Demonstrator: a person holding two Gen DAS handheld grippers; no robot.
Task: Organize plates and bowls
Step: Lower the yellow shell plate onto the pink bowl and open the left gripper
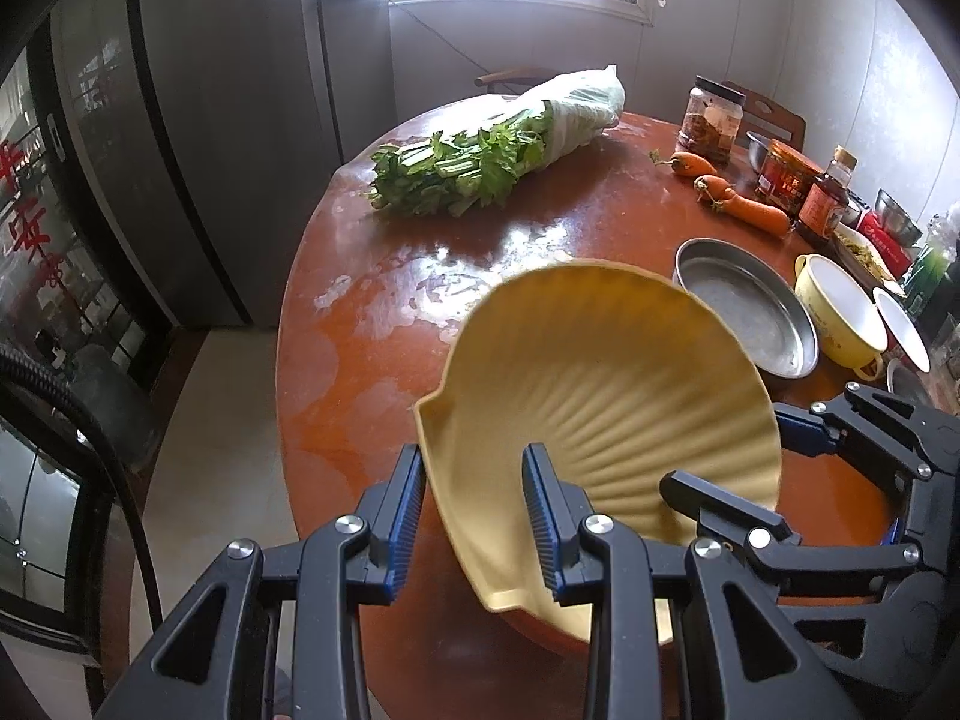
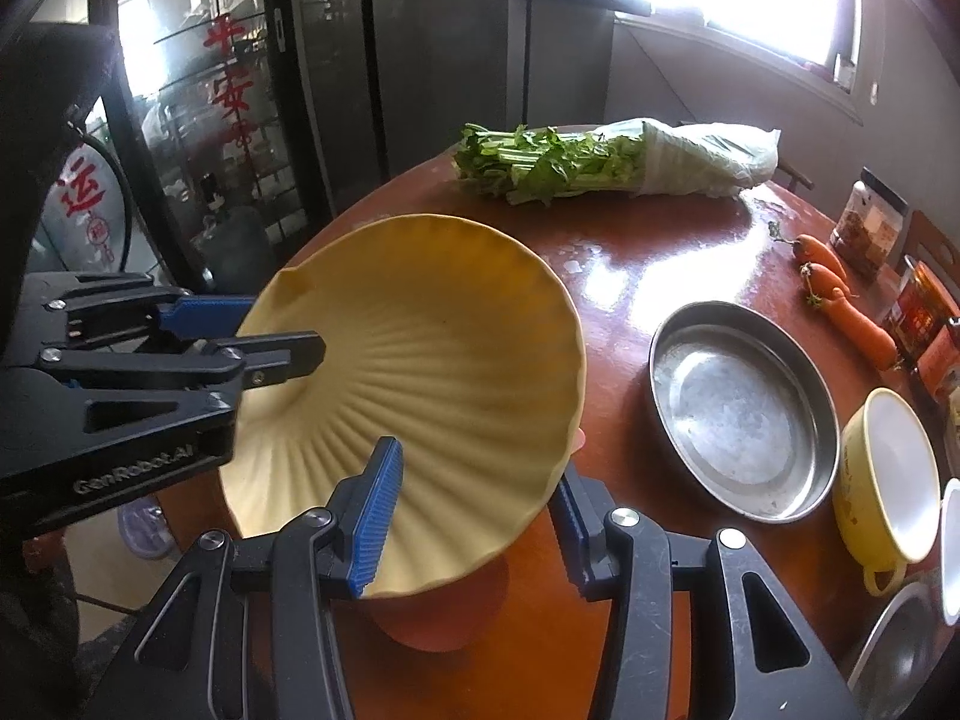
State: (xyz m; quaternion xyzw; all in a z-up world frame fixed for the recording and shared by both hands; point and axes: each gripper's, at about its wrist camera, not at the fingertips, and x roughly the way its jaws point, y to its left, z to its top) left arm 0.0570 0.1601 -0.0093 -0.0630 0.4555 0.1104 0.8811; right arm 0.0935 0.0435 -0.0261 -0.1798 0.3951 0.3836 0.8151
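Yellow ribbed bowl held tilted above the surface; left gripper pinches its near rim; right gripper apparently pinches the opposite rim; metal pan nearby.

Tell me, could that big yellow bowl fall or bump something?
Maybe. The yellow bowl is tilted above the table, pinched only at its rim by the left gripper and right gripper. If either grip slips, it could drop onto the table. The metal pan and small yellow pot sit close by, so swinging it that way might knock them.
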